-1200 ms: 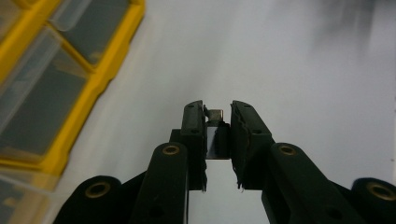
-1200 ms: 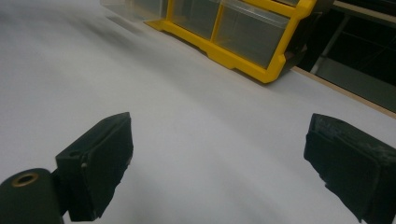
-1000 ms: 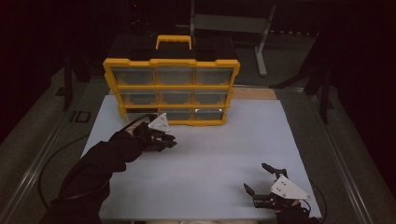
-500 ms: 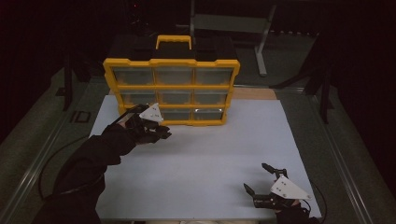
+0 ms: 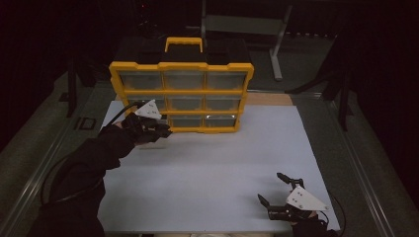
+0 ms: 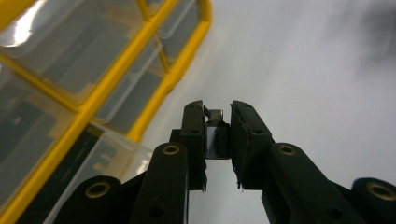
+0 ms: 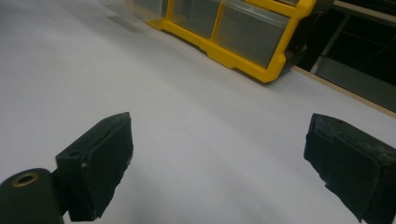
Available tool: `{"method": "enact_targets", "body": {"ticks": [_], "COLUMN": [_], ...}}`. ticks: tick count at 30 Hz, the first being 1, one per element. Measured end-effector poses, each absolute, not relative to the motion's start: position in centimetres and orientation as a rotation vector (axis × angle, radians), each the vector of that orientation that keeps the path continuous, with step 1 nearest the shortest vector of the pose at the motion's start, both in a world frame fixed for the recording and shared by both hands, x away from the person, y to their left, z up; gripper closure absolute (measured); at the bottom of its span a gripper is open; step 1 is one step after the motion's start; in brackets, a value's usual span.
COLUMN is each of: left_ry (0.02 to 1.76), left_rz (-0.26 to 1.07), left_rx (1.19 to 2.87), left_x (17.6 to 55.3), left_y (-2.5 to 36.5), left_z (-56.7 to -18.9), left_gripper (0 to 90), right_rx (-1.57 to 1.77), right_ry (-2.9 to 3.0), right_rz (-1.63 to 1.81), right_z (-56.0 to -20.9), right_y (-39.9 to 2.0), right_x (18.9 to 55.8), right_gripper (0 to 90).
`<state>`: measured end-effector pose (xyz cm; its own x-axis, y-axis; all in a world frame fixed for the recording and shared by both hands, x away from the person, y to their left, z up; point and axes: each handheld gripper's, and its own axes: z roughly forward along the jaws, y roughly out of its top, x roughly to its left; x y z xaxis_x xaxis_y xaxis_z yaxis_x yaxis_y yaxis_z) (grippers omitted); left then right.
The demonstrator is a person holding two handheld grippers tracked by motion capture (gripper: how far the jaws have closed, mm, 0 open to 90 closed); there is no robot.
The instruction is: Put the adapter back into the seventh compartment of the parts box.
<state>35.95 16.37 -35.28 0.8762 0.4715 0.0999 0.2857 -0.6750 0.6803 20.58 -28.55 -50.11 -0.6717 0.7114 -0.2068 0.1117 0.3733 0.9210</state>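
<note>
1. the left gripper (image 6: 217,140), its ribbed black jaws clamped on a small metallic block (image 6: 216,135), hangs beside the lower drawers of a yellow plastic organizer (image 5: 182,96).
2. clear, glossy drawer fronts (image 6: 70,51) sit in the yellow frame.
3. the right gripper (image 7: 224,163) rests with jaws wide apart above the smooth white tabletop (image 5: 222,163), well apart from the organizer.

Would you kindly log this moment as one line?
left tongs: shut on small part | by organizer lower-left drawer | right tongs: open, over mat
</note>
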Motion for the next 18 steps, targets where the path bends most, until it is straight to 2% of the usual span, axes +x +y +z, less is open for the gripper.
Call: {"method": "enact_targets", "body": {"ticks": [18], "left_ry": [0.717], "left_rz": [0.443], "left_rx": [2.265], "left_x": [37.2], "left_y": [19.1], "left_z": [-35.3], "left_gripper": [76.7], "right_rx": [0.708], "right_ry": [2.044], "right_rz": [1.3], "right_z": [-50.1], "right_y": [-28.5], "right_x": [20.6], "right_gripper": [8.2]}}
